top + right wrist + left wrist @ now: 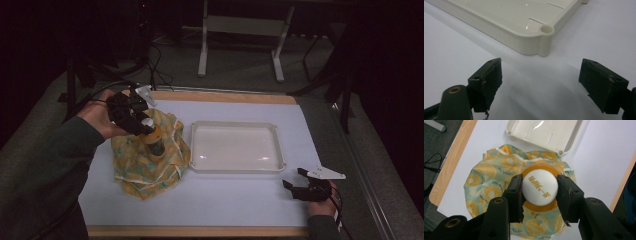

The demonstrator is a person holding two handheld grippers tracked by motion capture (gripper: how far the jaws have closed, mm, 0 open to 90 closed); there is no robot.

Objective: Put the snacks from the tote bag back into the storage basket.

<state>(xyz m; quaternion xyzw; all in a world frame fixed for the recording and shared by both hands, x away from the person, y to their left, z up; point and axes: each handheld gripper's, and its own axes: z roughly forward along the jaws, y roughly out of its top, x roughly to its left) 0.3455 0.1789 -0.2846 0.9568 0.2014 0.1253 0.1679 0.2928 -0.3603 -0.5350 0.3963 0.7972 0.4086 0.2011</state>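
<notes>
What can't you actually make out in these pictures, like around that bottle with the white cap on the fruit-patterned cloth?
- Bottle body: in the left gripper view the white cap and the left gripper cover it; in the high view it is too small and dim to read.
- Cloth under the bottle: hidden by the bottle.
- Cap lettering: too small to read.
- Tray: cut off by the top edge in the right gripper view, beyond the right gripper.

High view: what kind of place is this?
Likely a lab or data-collection workstation, not a home: a wood-edged table under a white mat, handheld left gripper and right gripper trailing cables, and metal stand legs on grey carpet behind.
</notes>
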